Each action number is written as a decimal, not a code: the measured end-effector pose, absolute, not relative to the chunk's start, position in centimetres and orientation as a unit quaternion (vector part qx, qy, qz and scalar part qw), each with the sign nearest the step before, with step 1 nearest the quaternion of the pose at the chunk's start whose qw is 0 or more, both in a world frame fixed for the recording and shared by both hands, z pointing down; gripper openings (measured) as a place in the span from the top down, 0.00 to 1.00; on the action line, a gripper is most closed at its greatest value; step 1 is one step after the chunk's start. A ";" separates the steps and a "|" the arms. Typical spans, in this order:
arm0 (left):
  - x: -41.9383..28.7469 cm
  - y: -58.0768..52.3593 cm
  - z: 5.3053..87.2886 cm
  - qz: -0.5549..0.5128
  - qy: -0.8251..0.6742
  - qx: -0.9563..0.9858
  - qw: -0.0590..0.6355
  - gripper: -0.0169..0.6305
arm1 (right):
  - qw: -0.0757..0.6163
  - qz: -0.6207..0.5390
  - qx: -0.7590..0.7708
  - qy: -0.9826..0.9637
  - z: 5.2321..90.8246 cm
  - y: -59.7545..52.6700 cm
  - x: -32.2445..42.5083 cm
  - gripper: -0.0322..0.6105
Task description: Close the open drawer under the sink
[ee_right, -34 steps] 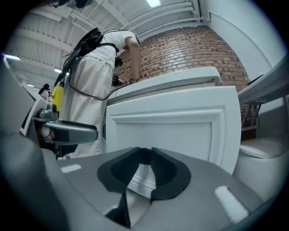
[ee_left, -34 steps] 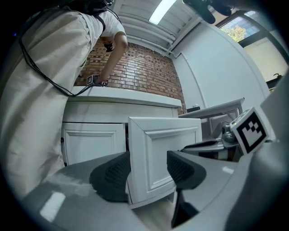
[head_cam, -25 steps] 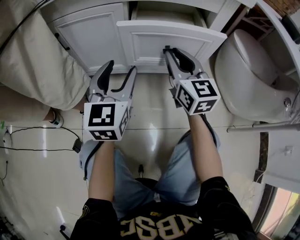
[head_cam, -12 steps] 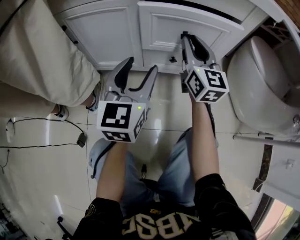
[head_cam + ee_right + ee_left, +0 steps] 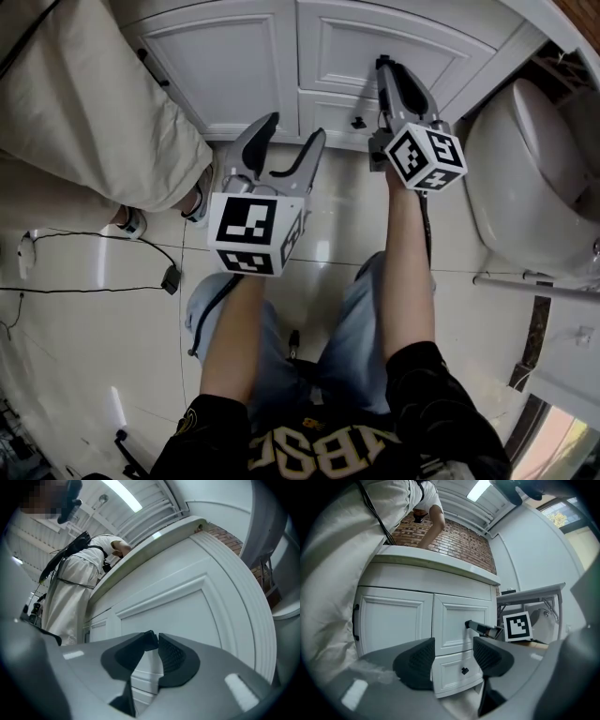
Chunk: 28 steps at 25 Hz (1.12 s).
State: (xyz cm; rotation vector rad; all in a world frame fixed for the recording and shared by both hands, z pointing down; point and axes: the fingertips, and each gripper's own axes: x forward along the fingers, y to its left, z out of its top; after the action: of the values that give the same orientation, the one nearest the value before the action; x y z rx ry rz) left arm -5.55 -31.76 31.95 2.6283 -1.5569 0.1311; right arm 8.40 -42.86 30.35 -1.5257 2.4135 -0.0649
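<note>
The white drawer front (image 5: 370, 42) under the sink lies in line with the cabinet face. My right gripper (image 5: 382, 64) is shut with nothing between its jaws, and its tip rests against that panel. The left gripper view shows the same tip (image 5: 468, 624) on the drawer front (image 5: 459, 618). In the right gripper view the closed jaws (image 5: 154, 641) are right up at the white panel (image 5: 187, 611). My left gripper (image 5: 293, 131) hangs open over the floor tiles, short of the cabinet, holding nothing. Below sits a small drawer (image 5: 457, 670) with a black knob (image 5: 357, 122).
A white toilet (image 5: 534, 178) stands close on the right. A person in beige clothing (image 5: 84, 122) stands at the left, beside the cabinet door with a black handle (image 5: 153, 67). Black cables (image 5: 94, 262) run over the floor at the left.
The drawer front, which stuck out from the cabinet a second ago, has gone in flush, with my right gripper following it forward. My left gripper stayed open and drifted slightly forward.
</note>
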 end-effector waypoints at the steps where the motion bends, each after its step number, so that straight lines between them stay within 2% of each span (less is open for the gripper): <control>1: -5.6 -31.7 31.9 0.043 -0.508 0.859 0.041 0.55 | 0.132 -0.029 -0.534 0.834 30.7 -42.9 8.4 0.82; 4: -5.5 -31.8 31.6 0.042 -0.509 0.859 0.036 0.55 | 0.089 -0.093 -0.564 0.815 33.7 -42.7 9.0 0.85; 6: -6.1 -32.1 31.7 0.044 -0.514 0.856 0.033 0.55 | 0.101 -0.134 -0.577 0.800 34.6 -41.8 9.8 0.85; 8: -6.6 -32.3 31.8 0.047 -0.519 0.853 0.033 0.55 | 0.102 -0.114 -0.581 0.799 33.1 -40.4 10.5 0.85; 11: -6.7 -32.2 31.6 0.042 -0.517 0.854 0.033 0.55 | 0.064 -0.058 -0.591 0.802 31.1 -38.1 11.5 0.85; 13: -6.6 -32.0 31.2 0.040 -0.515 0.856 0.025 0.55 | 0.060 -0.060 -0.587 0.805 30.7 -36.6 11.7 0.84; 20: -5.4 -29.4 29.7 0.044 -0.501 0.864 0.000 0.55 | 0.014 -0.016 -0.592 0.806 29.5 -31.6 11.4 0.66; 28: -5.2 -25.2 27.0 0.027 -0.504 0.863 -0.019 0.55 | 0.028 0.017 -0.595 0.803 25.8 -24.5 10.2 0.49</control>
State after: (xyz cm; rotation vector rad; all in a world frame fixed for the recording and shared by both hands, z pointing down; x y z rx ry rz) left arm -5.18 -25.15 27.02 2.7459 -1.6020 0.0850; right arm 10.19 -24.51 25.84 -1.8362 2.4786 0.0512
